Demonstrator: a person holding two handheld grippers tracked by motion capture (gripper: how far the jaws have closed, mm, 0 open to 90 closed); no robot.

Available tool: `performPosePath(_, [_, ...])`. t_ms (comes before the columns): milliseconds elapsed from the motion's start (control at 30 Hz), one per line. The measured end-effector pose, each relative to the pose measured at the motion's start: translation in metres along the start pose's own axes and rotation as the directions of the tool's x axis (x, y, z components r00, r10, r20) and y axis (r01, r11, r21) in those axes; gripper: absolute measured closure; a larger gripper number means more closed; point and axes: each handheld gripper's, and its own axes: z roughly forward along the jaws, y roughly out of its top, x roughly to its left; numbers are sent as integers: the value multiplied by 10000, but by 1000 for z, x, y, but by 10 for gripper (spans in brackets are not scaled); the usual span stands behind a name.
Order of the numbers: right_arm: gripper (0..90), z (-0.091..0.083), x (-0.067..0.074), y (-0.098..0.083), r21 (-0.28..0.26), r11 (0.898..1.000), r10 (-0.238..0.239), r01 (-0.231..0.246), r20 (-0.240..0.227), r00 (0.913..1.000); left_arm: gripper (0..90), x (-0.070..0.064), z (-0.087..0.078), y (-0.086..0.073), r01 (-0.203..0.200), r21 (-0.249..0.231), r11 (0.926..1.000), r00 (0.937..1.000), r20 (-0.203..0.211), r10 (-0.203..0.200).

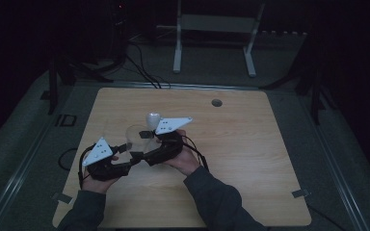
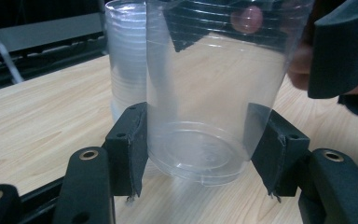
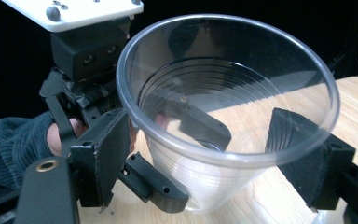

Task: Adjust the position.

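A clear plastic cup (image 1: 135, 136) is held over the wooden table (image 1: 250, 159), left of its middle. In the left gripper view my left gripper (image 2: 200, 147) is shut on the cup (image 2: 214, 93) near its base, with a pad pressed on each side. Seen from the right gripper view, my right gripper (image 3: 205, 154) stands open around the cup (image 3: 228, 107) just below its rim, and its right pad (image 3: 314, 158) is clear of the wall. Behind the cup stands a stack of clear cups (image 2: 127, 60). Both grippers meet at the cup: left gripper (image 1: 127, 161), right gripper (image 1: 147, 155).
A round grey grommet (image 1: 216, 102) sits in the table's far side. Beyond the table are a white frame (image 1: 214, 29) and black cables (image 1: 139, 67) on the floor. Tape marks (image 1: 301, 193) sit near the front corners. The right half of the table is bare wood.
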Motion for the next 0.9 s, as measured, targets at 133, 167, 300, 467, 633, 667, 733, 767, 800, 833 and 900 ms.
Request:
performPosePath(133, [195,-2,0,1,-265,9996,-18,19,33,10000,422,0,1,-1,278,-238,9993,9993,242,-272])
performPosePath(167, [192,-2,0,1,-315,9995,-8,11,95,10000,422,0,1,-1,300,-245,9992,9992,285,-293])
performPosePath(300, [192,-4,0,2,-557,9984,4,3,119,9999,422,0,3,-3,444,-280,9986,9977,532,-428])
performPosePath(467, [195,-5,0,3,-784,9969,92,-86,73,9999,422,1,4,-4,605,-438,9972,9953,786,-569])
performPosePath(633, [226,-5,1,4,-955,9954,6,13,203,9998,422,2,5,-6,840,-586,9947,9918,1014,-778])
performPosePath(667, [229,-6,1,4,-992,9951,64,-43,207,9998,422,2,5,-6,866,-619,9943,9912,1059,-797])
performPosePath(733, [231,-6,1,4,-1042,9946,62,-35,258,9996,422,3,6,-7,923,-685,9934,9901,1124,-843])
performPosePath(767, [233,-6,1,4,-1070,9942,70,-42,258,9996,422,3,6,-7,949,-710,9930,9896,1146,-863])
performPosePath(800, [244,-6,0,5,-1080,9941,86,-58,254,9996,422,3,6,-7,996,-745,9922,9887,1193,-903])
performPosePath(833, [253,-7,0,5,-1096,9940,80,-49,275,9996,422,4,6,-8,1024,-755,9919,9882,1219,-927])
performPosePath(900, [276,-7,0,5,-1150,9934,69,-39,254,9997,421,4,6,-8,1051,-770,9915,9873,1274,-947])
